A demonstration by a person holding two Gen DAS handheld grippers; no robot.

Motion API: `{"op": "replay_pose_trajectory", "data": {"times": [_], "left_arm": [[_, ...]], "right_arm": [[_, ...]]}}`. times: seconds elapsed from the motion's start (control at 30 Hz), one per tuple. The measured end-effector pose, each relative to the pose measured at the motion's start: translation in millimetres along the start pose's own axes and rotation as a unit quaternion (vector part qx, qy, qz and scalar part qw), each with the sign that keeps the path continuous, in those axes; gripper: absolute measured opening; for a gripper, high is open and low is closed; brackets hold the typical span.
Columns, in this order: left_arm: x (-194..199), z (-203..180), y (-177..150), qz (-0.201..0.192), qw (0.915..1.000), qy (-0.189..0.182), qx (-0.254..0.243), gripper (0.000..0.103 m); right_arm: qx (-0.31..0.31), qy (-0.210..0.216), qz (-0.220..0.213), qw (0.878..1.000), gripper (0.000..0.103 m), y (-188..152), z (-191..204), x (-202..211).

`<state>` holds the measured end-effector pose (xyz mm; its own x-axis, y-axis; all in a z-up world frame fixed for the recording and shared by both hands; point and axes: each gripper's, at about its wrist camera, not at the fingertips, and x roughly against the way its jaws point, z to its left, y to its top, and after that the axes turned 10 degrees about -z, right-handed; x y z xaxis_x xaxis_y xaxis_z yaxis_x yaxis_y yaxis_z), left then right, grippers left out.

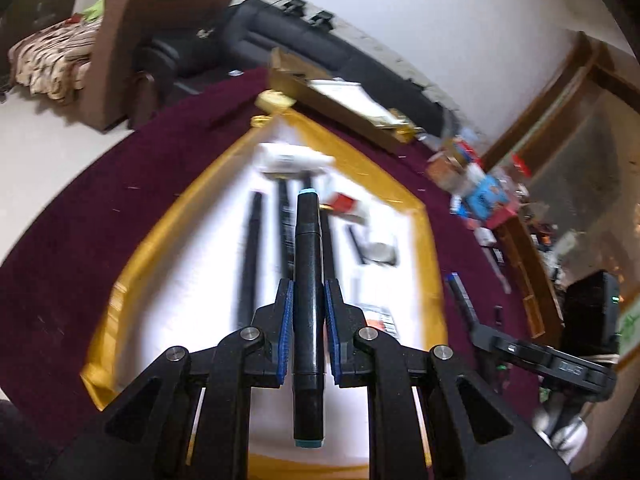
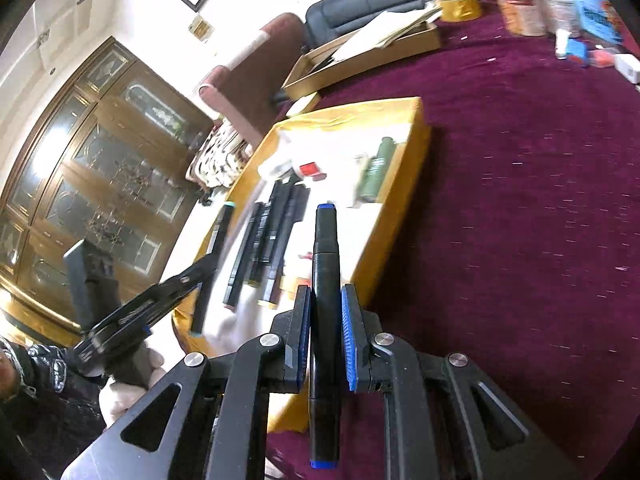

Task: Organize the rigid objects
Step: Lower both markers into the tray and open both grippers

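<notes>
In the left wrist view, the left gripper (image 1: 308, 292) is clamped on a black marker with teal end caps (image 1: 307, 280). The marker runs straight up the centre of the frame between the blue pads (image 1: 285, 336), its far cap reaching well past the fingertips and its near cap low in the frame. Beneath it lies the gold-rimmed tray (image 1: 132, 256) with a white lining, where other black markers (image 1: 250, 256) lie side by side, left of centre.

In the right wrist view, the right gripper (image 2: 326, 292) grips a black marker with blue end caps (image 2: 326, 280), upright in the centre of the frame, over the tray's right edge. The tray sits on a maroon cloth (image 2: 520, 220). A green cylinder (image 2: 376, 172) lies in the tray's upper right part.
</notes>
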<state>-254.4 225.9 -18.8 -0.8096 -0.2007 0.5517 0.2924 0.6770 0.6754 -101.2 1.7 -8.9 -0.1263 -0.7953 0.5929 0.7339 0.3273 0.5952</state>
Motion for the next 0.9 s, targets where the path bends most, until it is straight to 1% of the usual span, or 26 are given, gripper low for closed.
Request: {"op": "replay_pose_trajectory", "data": {"times": [0.13, 0.27, 0.37, 0.47, 0.6, 0.73, 0.77, 0.8, 0.83, 0.9], "left_arm": [[-13.8, 16.6, 4.2, 0.021, 0.9995, 0.024, -0.003, 0.013], [-21.9, 18.1, 2.0, 0.034, 0.9983, 0.041, -0.023, 0.013], [-25.1, 16.3, 3.7, 0.033, 0.9981, 0.042, -0.031, 0.013], [-23.7, 21.8, 4.9, 0.032, 0.9986, 0.037, -0.022, 0.013], [-13.2, 24.1, 6.7, 0.022, 0.9995, 0.024, -0.008, 0.018], [1.2, 26.2, 7.3, 0.007, 0.9998, 0.016, 0.001, 0.022], [4.2, 26.3, 7.4, 0.003, 0.9999, 0.016, 0.002, 0.033], [7.9, 27.3, 7.3, -0.002, 0.9996, 0.027, 0.002, 0.054], [11.1, 29.1, 7.2, -0.008, 0.9995, 0.031, 0.005, 0.059], [14.0, 32.1, 6.7, -0.01, 0.9996, 0.021, 0.015, 0.058]], "right_arm": [[-0.001, 0.005, 0.015, 1.0, 0.014, 0.7, 19.4, -26.7], [-0.007, 0.004, 0.032, 0.999, 0.014, 0.6, 32.9, -51.3], [-0.01, -0.001, 0.039, 0.999, 0.014, 0.5, 38.8, -63.4], [-0.013, -0.008, 0.043, 0.999, 0.014, 0.7, 42.4, -76.9], [-0.021, -0.018, 0.045, 0.999, 0.014, 1.5, 38.4, -86.8], [-0.012, -0.043, 0.036, 0.998, 0.014, 3.2, 38.8, -90.0], [-0.009, -0.051, 0.033, 0.998, 0.014, 4.0, 38.7, -91.0], [-0.006, -0.06, 0.03, 0.998, 0.013, 4.4, 38.6, -91.5], [-0.003, -0.068, 0.029, 0.997, 0.014, 4.6, 38.8, -92.3], [0.002, -0.077, 0.025, 0.997, 0.014, 4.8, 39.8, -93.3]]}}
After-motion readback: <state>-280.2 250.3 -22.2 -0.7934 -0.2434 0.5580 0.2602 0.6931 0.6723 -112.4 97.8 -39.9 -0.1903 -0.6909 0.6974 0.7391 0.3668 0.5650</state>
